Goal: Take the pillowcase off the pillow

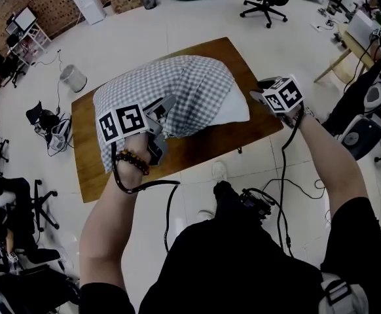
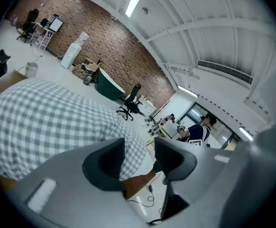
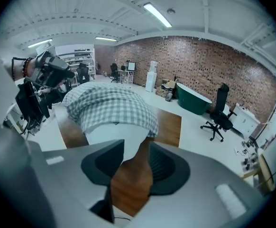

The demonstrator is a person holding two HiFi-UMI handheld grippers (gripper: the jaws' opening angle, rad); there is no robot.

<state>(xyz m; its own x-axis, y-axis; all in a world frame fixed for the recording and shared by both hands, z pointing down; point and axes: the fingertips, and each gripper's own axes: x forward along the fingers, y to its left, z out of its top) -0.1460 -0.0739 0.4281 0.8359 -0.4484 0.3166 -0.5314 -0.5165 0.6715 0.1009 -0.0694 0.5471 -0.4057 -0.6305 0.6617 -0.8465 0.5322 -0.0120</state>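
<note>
Gripping nothing: fingers (image 2: 112, 158) parted on left gripper (image 2: 140, 158) and right gripper (image 3: 131, 163) alike. Hovering beside the checked pillowcase (image 1: 177, 84), mid-table (image 1: 92, 169), with white pillow (image 1: 233, 106) bared toward the right edge. Likely between grips; next, pinning pillow, tugging fabric away.

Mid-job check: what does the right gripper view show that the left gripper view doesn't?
Only the right gripper view: the white pillow poking out of the checked pillowcase, and the left hand-held gripper beyond it. Only the left gripper view: a round bin on the floor and a person at a far desk. Both: the pillowcase, the wooden table, the brick wall.
</note>
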